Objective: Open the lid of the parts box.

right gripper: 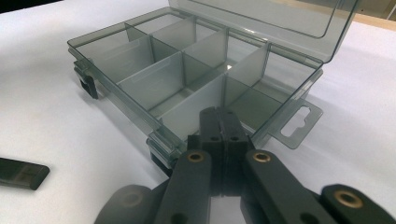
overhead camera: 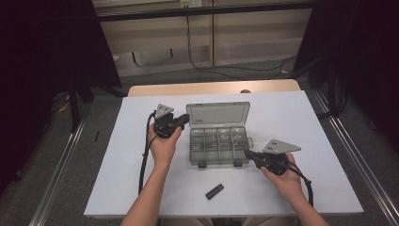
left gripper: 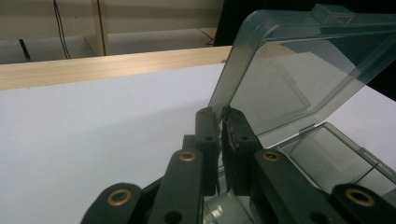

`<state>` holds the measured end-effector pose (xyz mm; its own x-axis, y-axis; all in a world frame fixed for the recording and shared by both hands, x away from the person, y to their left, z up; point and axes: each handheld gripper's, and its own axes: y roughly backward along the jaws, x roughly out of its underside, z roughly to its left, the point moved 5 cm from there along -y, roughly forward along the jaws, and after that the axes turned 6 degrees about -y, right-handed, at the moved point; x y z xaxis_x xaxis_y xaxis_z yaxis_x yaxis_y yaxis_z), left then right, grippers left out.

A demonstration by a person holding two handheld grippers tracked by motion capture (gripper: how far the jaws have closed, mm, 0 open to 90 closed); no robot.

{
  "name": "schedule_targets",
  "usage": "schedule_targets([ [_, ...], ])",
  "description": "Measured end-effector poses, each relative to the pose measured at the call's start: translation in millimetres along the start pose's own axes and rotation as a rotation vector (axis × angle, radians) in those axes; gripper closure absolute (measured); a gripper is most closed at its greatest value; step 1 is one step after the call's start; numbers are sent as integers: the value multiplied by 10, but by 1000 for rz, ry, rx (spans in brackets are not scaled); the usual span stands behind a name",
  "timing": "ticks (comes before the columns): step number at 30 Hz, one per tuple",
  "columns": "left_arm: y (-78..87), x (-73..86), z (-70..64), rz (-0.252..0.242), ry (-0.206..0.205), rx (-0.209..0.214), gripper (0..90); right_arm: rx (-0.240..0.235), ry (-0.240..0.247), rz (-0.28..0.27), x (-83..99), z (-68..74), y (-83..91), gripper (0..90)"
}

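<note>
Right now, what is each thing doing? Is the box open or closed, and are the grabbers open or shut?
Compartment box: open, compartments look empty.
Lid: raised, tilted back on its hinge.
Front latches: undone, hanging down.
Left gripper: shut on the lid edge.
Right gripper: shut, holding nothing, at the box's front corner.
Small black block: lying flat on the table, untouched.

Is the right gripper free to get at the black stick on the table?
Probably yes: the black stick lies alone on the table, with nothing between it and the shut right gripper at the box.
</note>
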<state>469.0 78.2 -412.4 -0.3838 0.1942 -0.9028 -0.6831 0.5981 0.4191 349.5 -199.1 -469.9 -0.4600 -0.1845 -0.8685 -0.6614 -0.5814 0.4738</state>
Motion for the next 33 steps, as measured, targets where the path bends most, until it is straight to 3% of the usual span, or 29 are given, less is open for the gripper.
schedule_targets([
  [33, -73, -23, 57, 20, 1, -1, 860, 1, 0, -3, 5, 2, -2, 900],
])
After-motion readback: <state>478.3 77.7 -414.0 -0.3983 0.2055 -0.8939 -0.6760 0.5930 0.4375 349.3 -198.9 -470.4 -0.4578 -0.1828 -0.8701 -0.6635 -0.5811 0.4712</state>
